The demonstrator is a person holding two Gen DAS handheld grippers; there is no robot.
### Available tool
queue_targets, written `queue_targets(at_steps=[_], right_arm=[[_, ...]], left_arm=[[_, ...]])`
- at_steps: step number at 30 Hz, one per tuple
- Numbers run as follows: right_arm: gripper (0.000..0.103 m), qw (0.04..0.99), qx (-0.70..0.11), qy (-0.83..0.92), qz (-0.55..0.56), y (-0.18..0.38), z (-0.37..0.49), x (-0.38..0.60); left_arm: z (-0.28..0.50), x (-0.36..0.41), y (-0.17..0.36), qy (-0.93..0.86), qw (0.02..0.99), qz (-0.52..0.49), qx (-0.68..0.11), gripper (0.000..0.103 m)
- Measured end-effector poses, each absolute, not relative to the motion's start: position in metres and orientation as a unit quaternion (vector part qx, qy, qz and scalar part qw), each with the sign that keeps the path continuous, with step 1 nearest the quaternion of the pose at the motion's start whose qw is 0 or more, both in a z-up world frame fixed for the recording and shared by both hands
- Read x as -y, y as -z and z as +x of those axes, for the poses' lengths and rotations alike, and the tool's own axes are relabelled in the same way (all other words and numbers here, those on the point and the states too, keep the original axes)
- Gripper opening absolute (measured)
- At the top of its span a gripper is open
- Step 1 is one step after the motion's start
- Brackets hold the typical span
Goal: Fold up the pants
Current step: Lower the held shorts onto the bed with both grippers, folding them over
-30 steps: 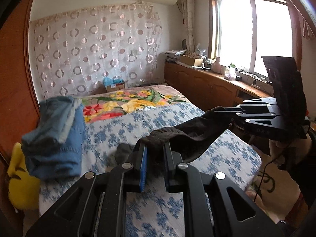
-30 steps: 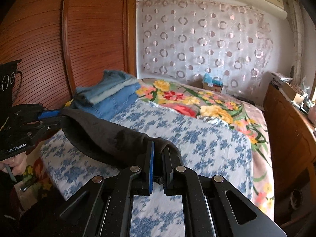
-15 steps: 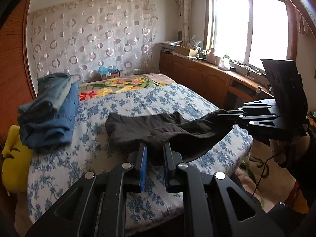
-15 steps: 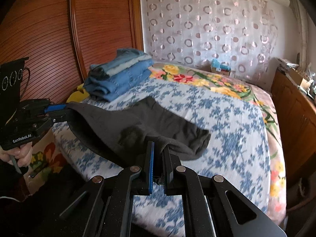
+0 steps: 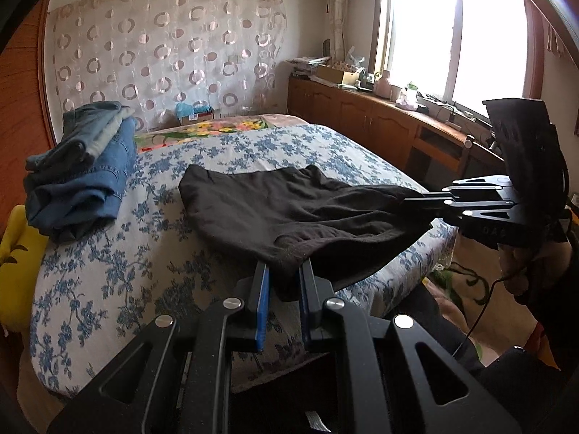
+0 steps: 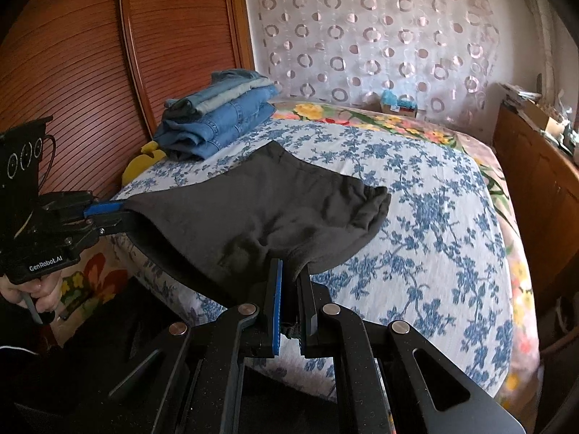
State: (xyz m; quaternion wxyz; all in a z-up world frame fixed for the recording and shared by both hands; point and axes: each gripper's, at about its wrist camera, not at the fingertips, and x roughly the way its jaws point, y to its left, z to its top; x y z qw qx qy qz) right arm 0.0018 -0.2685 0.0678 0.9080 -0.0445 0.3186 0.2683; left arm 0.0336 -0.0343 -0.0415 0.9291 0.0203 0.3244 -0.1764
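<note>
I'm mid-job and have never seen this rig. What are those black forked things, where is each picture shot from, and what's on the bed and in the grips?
There is no robot arm: a person holds a two-finger gripper in each hand, with a fisheye camera on each looking along its fingers. One picture is from the left gripper, the other from the right gripper; each also shows the other gripper off to the side. Both are shut on the near edge of the dark pants, one at each end, and the far part lies spread on the floral bed. A stack of folded jeans sits at the bed's far left, beside something yellow.
</note>
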Motion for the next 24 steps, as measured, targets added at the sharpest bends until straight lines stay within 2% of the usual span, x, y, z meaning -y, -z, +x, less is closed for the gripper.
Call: queue_targets(at_steps=[15,24], right_arm=[[0.006,0.906,-0.333,-0.262,-0.016,-0.049,-0.011,0.279],[0.006,0.909,-0.319,-0.269,-0.007,-0.058,-0.021,0.285]], left_arm=[[0.026,0.046,0.057,0.188,0.919,0.025,-0.347,0.015],[0.017,0.044,0.046,0.194,0.921,0.021,-0.336,0.015]])
